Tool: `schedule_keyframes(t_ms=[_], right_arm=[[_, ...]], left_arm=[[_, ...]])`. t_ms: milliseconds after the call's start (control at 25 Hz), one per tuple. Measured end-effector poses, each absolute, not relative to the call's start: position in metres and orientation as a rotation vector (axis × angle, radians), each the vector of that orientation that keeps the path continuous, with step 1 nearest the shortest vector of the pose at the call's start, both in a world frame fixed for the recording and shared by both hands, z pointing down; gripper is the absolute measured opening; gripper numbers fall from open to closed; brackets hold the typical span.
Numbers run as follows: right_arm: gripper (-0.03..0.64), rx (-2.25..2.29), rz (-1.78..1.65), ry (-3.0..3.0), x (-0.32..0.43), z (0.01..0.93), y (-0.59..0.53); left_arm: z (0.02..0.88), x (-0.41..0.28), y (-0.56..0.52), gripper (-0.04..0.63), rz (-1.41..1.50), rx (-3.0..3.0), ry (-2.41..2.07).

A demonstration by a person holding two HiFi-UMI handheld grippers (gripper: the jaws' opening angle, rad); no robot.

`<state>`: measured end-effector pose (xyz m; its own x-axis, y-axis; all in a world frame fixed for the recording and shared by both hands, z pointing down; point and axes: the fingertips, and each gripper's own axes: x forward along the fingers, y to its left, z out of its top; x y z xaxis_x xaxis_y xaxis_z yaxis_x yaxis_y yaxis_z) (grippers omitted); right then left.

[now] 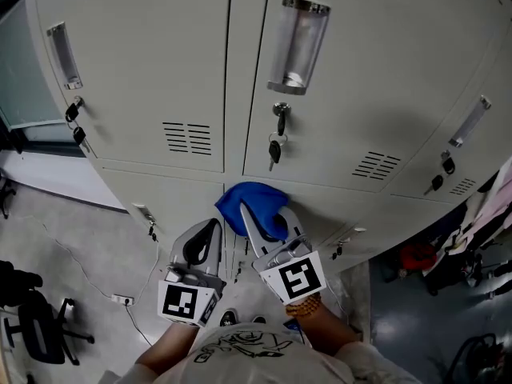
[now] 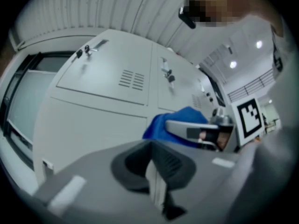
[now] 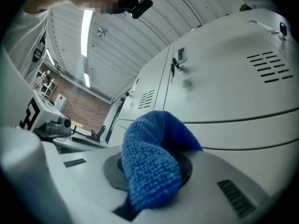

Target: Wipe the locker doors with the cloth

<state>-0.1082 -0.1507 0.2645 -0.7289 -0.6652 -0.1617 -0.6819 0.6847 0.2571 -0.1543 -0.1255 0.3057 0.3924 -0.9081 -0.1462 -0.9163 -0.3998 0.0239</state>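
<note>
Right claw (image 1: 261,224) clamped on the blue cloth (image 1: 250,197). The cloth is bunched against the lower locker door (image 1: 180,192), just below the hanging keys (image 1: 274,150). Left claw (image 1: 210,237) pinched together, nothing between, just beside the right.

head view looks down, gripper views close, sharing lockers (image 1: 160,54)

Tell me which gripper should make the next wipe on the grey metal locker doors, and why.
Right. The right gripper is shut on the blue microfibre cloth, which it holds up by the grey metal locker doors. The left gripper is shut with nothing between its jaws, so it has nothing to wipe with.
</note>
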Motion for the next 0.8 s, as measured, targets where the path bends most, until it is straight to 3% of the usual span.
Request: schedule_keyframes(t_ms=[800], right_arm=[[0.023,-1.368,0.321,3.002,-0.043,0.426,-0.16]], left_arm=[[0.382,-0.115,-0.151,0.002,0.131,-2.705,1.611]])
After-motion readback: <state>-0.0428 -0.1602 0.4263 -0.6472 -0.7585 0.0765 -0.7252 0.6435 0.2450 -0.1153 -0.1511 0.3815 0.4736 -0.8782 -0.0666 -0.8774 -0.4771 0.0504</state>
